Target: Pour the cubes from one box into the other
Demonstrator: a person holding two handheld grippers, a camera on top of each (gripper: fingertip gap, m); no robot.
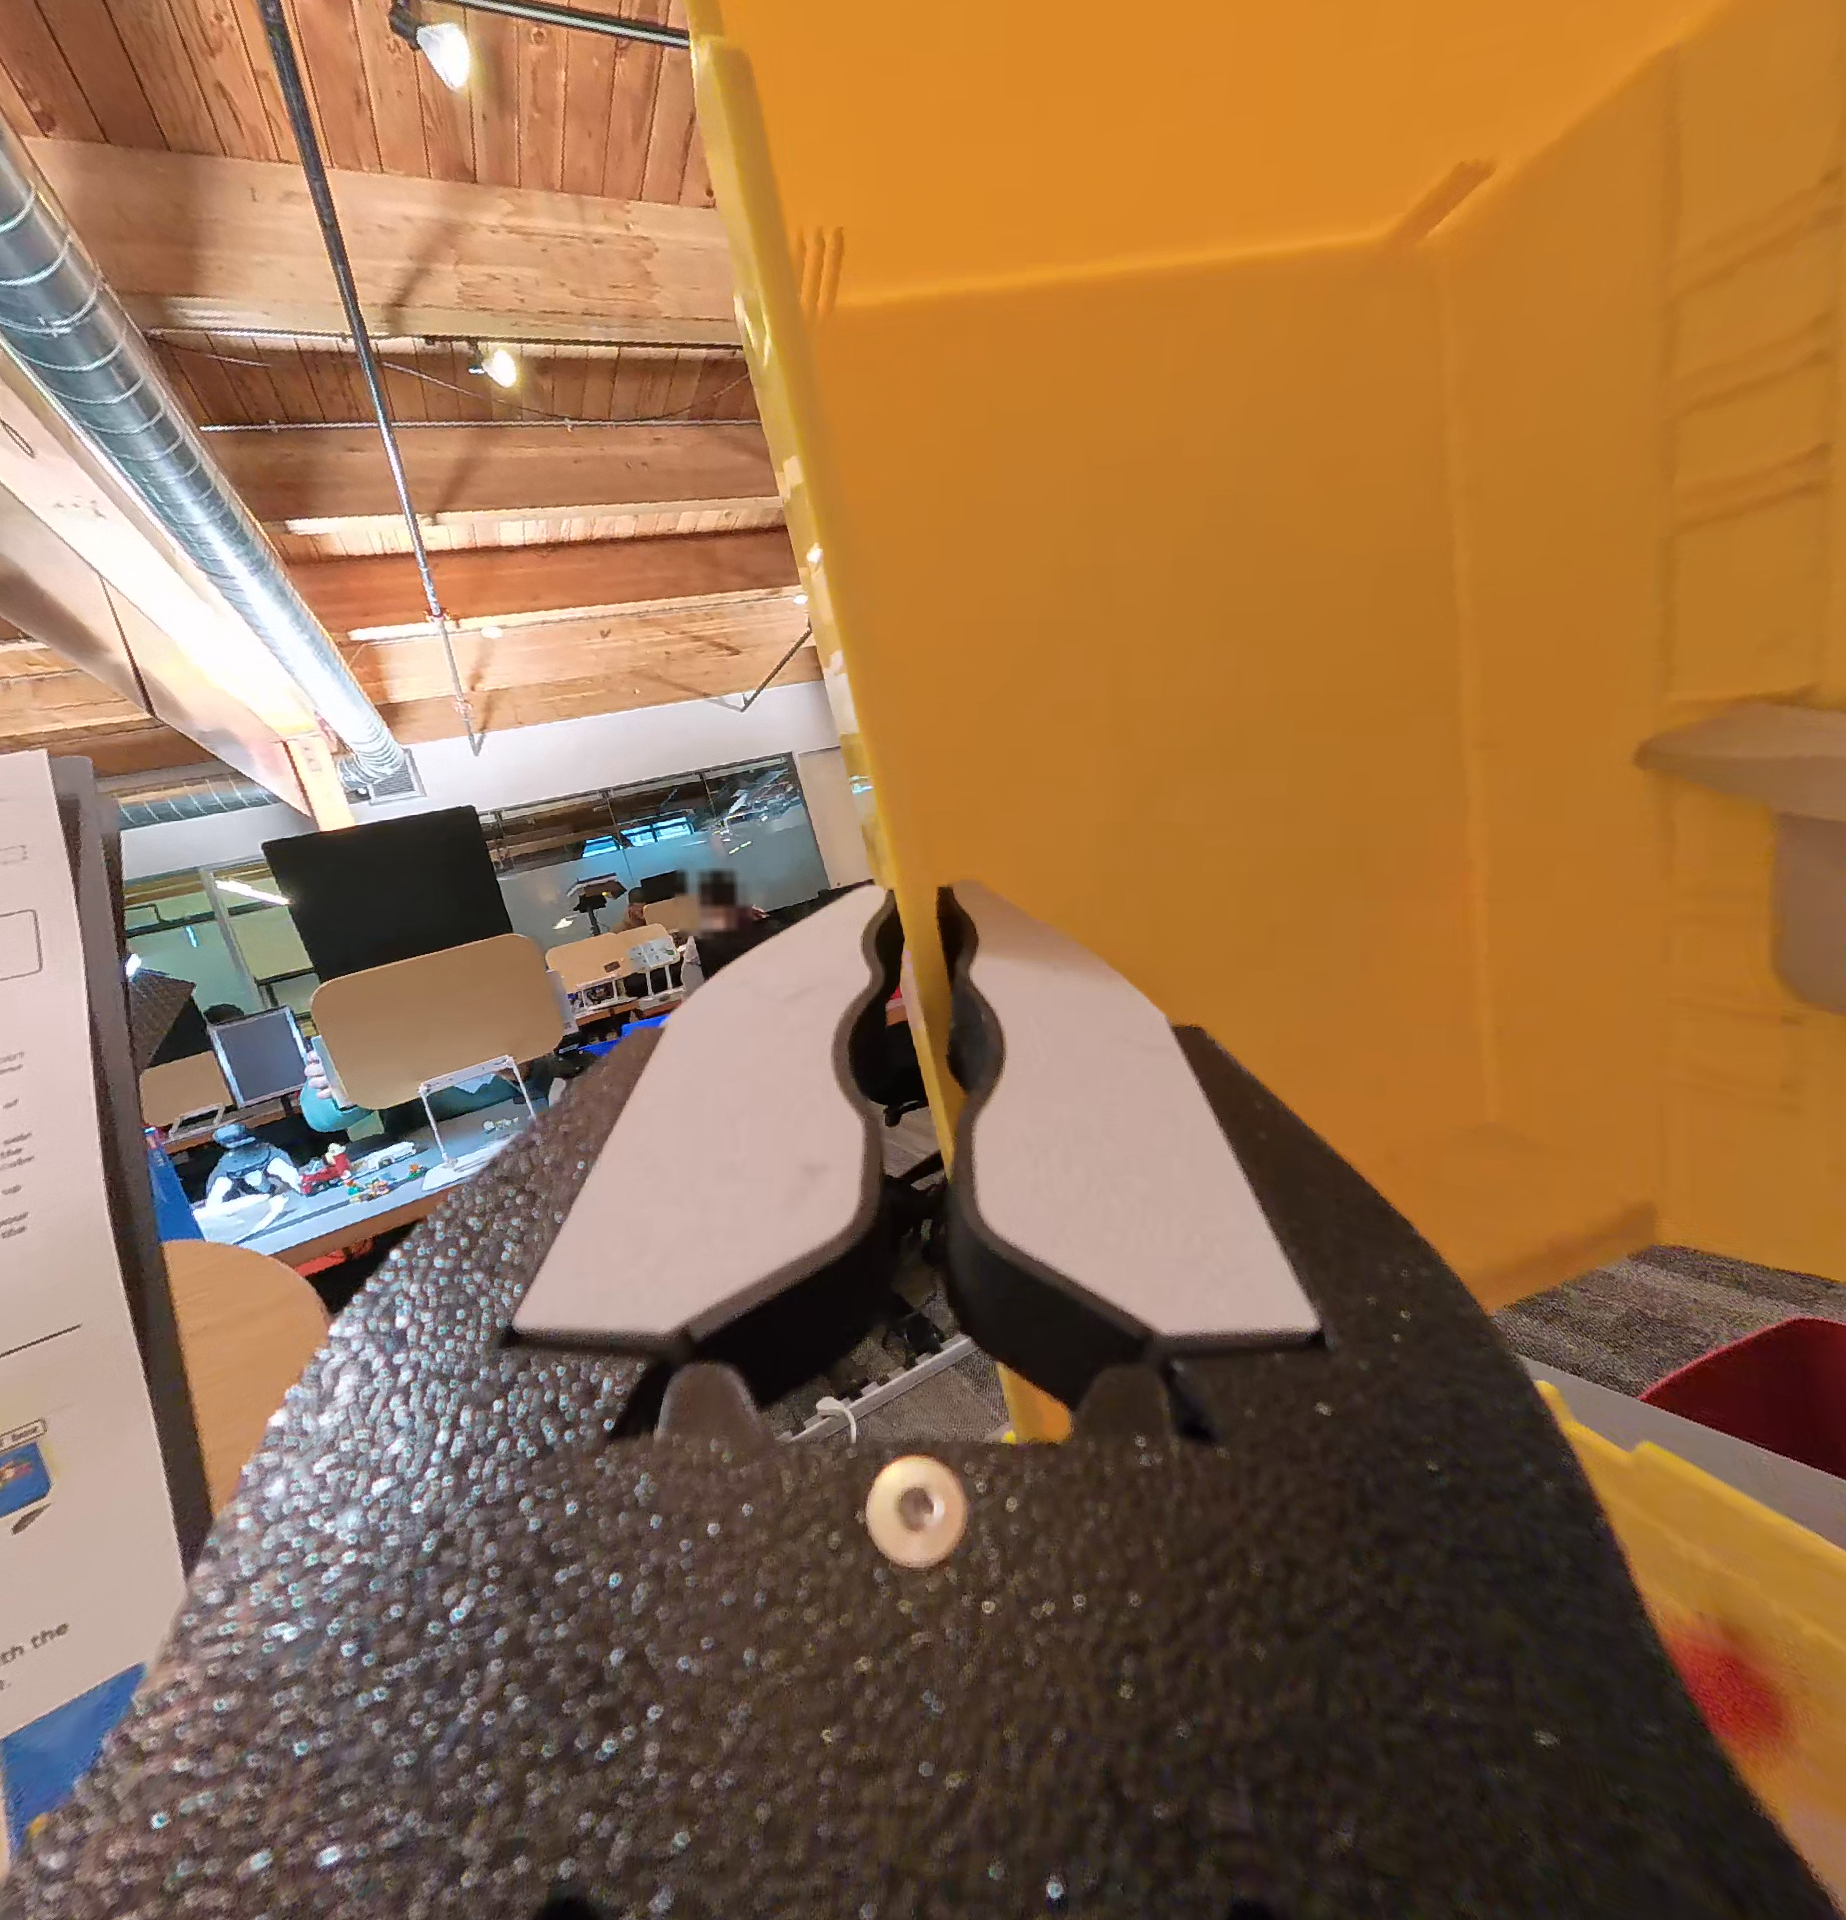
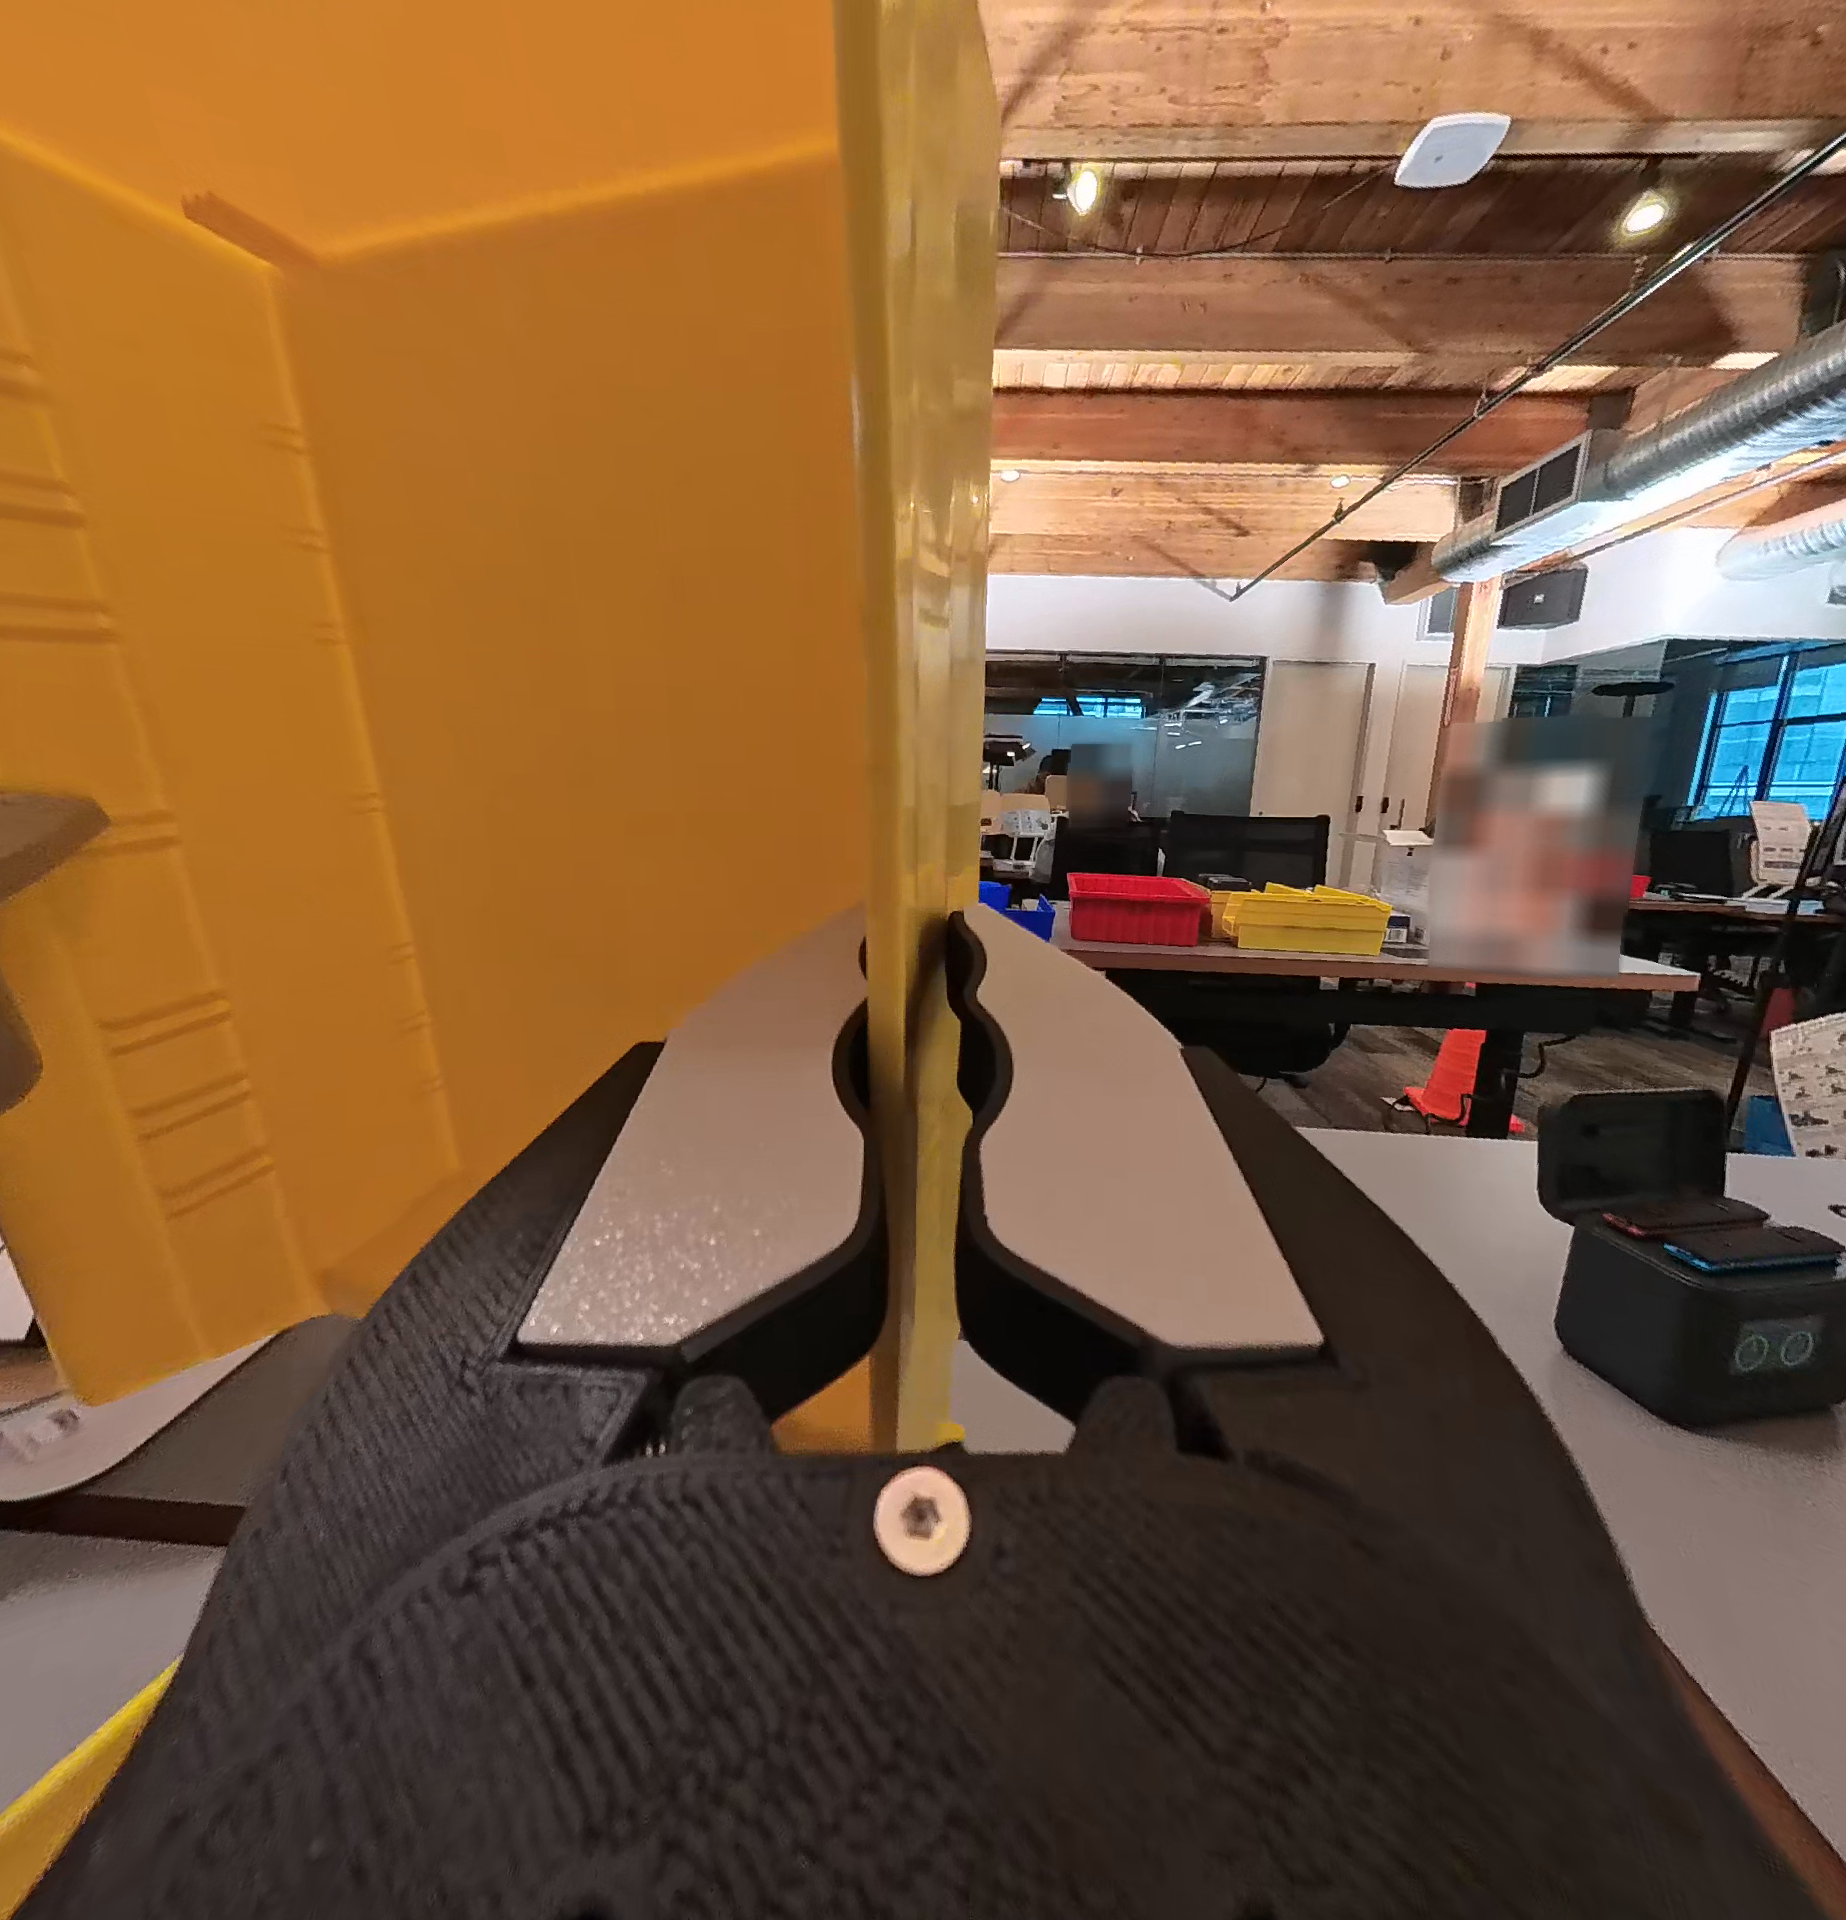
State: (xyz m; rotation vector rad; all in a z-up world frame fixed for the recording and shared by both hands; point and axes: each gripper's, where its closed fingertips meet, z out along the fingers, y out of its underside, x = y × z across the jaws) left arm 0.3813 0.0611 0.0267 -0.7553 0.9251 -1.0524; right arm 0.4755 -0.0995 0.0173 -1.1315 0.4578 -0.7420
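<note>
**Yellow box held up by both grippers, tipped on its side**

Left wrist view
- Left gripper point(image 1: 921, 909): black body, grey-faced fingers point(image 1: 732, 1122) closed narrow on the thin side wall of the yellow box point(image 1: 1158, 675), one finger on each face of the wall.
- Yellow box: fills the upper right of the frame, raised and turned so its hollow inside faces the camera; no cubes show inside it.
- Other gripper's grey finger point(image 1: 1823, 894): at the right edge, on the box's far wall.
- Second yellow box point(image 1: 1729, 1558): lower right corner, only its rim and a blurred red patch on it visible.
- Red box point(image 1: 1792, 1382): lower right, just beyond that rim.
- Printed sheet point(image 1: 15, 1143): left edge of the frame.

Right wrist view
- Right gripper point(image 2: 914, 920): black ribbed body, grey-faced fingers point(image 2: 1095, 1132) pinched narrow on the edge-on wall of the yellow box point(image 2: 534, 623), which runs straight up the centre of the frame.
- Yellow box: occupies the upper left, open inside facing the camera.
- Other gripper's finger point(image 2: 5, 935): at the left edge.
- Grey surface point(image 2: 1470, 1299): lower right, carrying a dark open case point(image 2: 1708, 1278).
- Yellow rim point(image 2: 57, 1818): bottom left corner.
- Red and yellow bins point(image 2: 1231, 909): on a far table, centre right.
</note>
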